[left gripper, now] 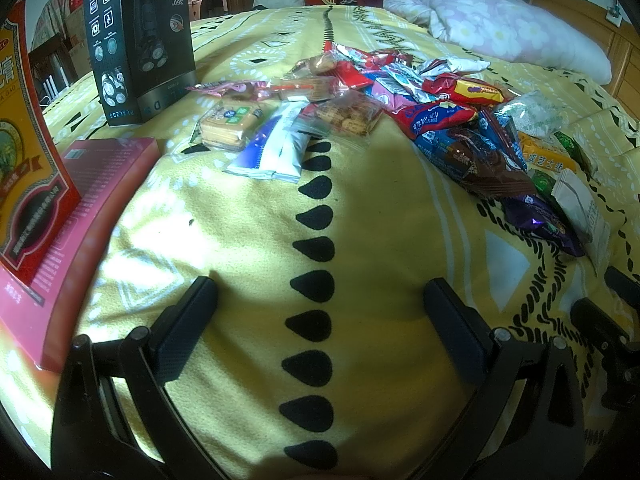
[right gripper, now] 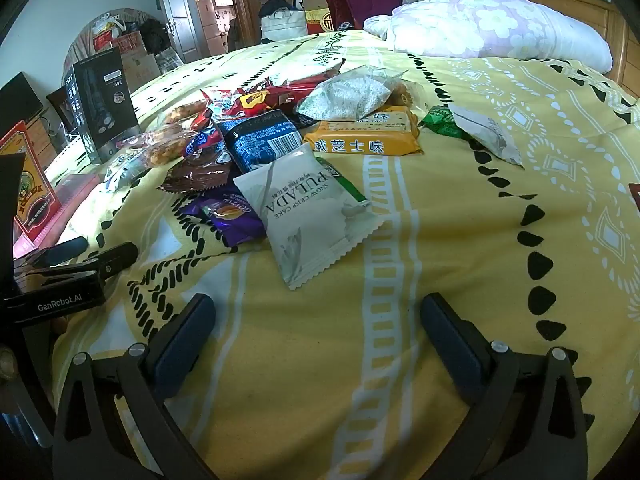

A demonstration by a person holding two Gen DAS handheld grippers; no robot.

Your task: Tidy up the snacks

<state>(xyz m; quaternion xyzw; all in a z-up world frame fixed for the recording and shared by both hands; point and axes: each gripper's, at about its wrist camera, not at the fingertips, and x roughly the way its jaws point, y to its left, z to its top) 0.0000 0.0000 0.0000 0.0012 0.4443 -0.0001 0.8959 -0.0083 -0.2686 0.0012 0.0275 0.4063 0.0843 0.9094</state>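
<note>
Yellow bedspread (left gripper: pixel 240 220) fills both views, with the snacks (left gripper: pixel 400 108) heaped loose across the upper middle of the frame, unsorted, so we judge the task barely begun. Boxes (left gripper: pixel 140 36) stand at upper left, perhaps as bins. Our left gripper (left gripper: pixel 320 320) and right gripper (right gripper: pixel 316 332) hover low with jaws spread and empty, the nearest being the white pack (right gripper: pixel 316 220).
</note>
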